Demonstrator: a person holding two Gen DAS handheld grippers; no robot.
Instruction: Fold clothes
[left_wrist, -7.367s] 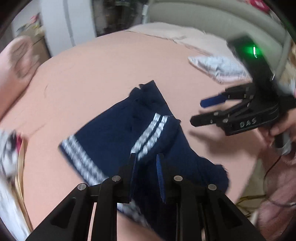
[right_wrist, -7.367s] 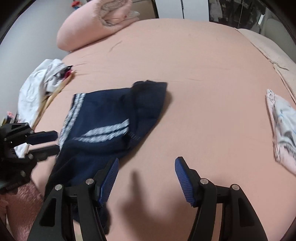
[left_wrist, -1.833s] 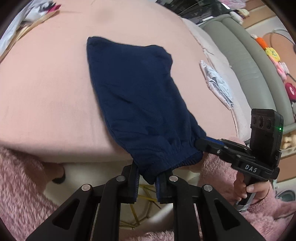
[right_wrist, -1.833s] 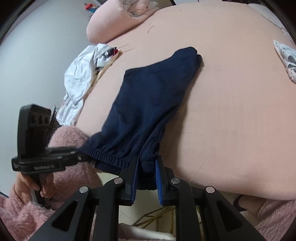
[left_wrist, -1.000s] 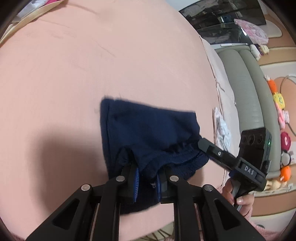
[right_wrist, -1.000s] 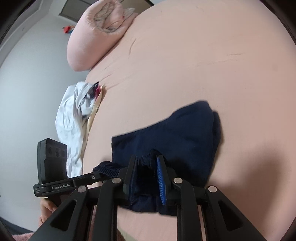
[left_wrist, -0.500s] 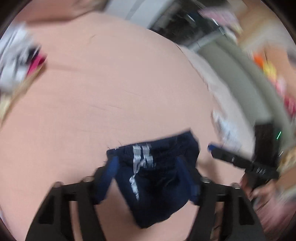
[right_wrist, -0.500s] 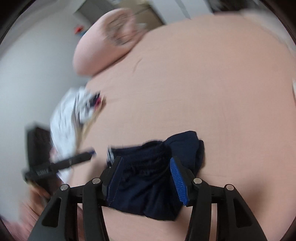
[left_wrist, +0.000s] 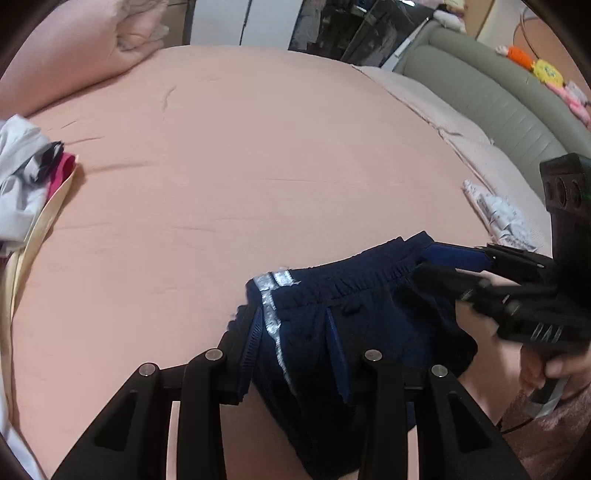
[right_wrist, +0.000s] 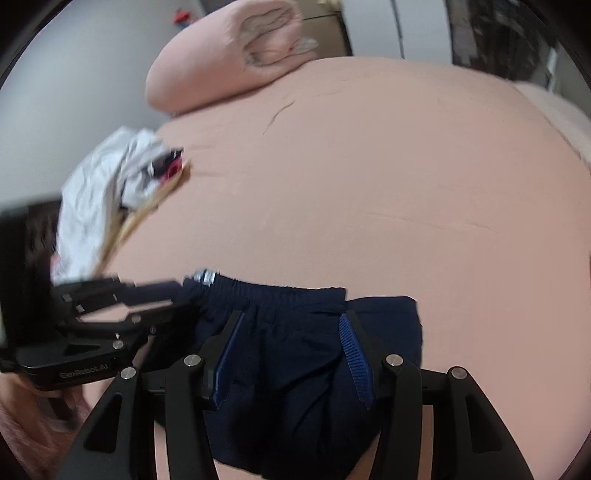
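Change since a second ago: both grippers, then clamped on the waistband, now stand released; the navy shorts (left_wrist: 354, 325) lie doubled over at the near edge of the bed instead of hanging from the fingers.

Surface: pink bedsheet (left_wrist: 229, 177), lightly creased, covering a wide mattress. Rolled pink duvet (right_wrist: 225, 55) at the far end. Heap of white and dark clothes (left_wrist: 22, 184) on the left edge, over a cream-coloured item. Small patterned white cloth (left_wrist: 498, 214) on the right side, well apart from the shorts. Grey-green padded headboard (left_wrist: 491, 96) along the right, with bright soft toys on top (orange, yellow, pink). Dark cabinet or glass doors and white wardrobe panels beyond.

Item: shorts, elastic waistband turned toward the far side, white double side stripe (left_wrist: 271, 306) showing at the left corner; lower part droops over the mattress edge.

Writing: left unit's body carries white lettering, blurred, partly readable as "GenRobot.AI" in the right wrist view; lettering on the right unit is unreadable.

Left gripper (left_wrist: 293, 332): jaws spread, hovering over the striped corner, gripping nothing.

Right gripper (right_wrist: 290, 343): jaws spread wide over the waistband's right half, gripping nothing; the person's hand (left_wrist: 554, 369) wraps its handle at lower right.
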